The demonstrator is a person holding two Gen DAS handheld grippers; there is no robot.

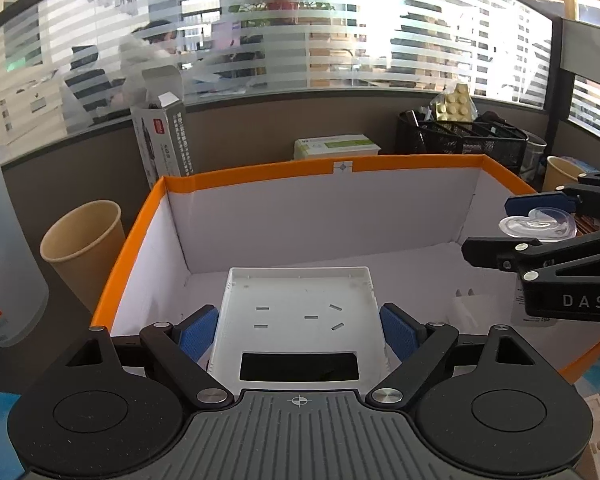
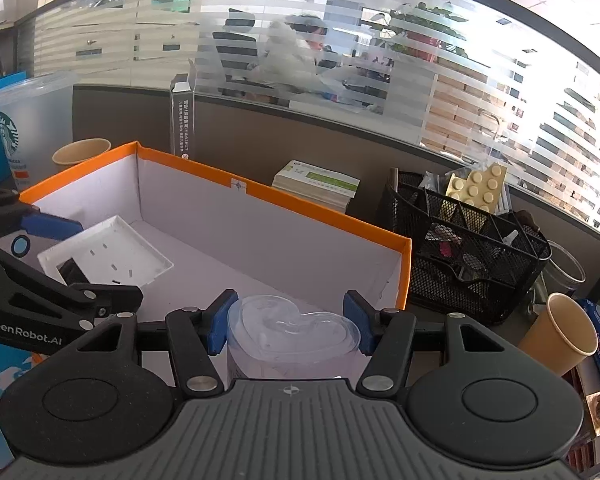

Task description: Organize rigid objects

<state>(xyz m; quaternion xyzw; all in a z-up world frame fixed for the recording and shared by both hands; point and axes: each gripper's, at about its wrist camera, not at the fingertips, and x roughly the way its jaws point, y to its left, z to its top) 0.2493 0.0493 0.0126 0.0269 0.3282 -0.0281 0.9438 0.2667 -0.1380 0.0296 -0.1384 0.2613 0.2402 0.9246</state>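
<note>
An orange-rimmed white box (image 1: 260, 170) (image 2: 308, 208) sits on the desk. My left gripper (image 1: 298, 330) is shut on a white square plastic panel (image 1: 300, 312) with a black rectangular cut-out, and holds it inside the box at its left end; the panel also shows in the right wrist view (image 2: 108, 254). My right gripper (image 2: 290, 326) is shut on a clear heart-shaped plastic container (image 2: 292, 332) and holds it over the box's near right side. The container also shows in the left wrist view (image 1: 538, 222), between the right gripper's blue pads.
Paper cups stand left (image 1: 82, 240) and right (image 2: 560, 330) of the box. A black mesh organizer (image 2: 472, 256) with a yellow brick plate stands at the right. A tall carton (image 1: 162, 140), a flat green-white box (image 2: 318, 184) and a Starbucks cup (image 2: 28, 128) stand behind.
</note>
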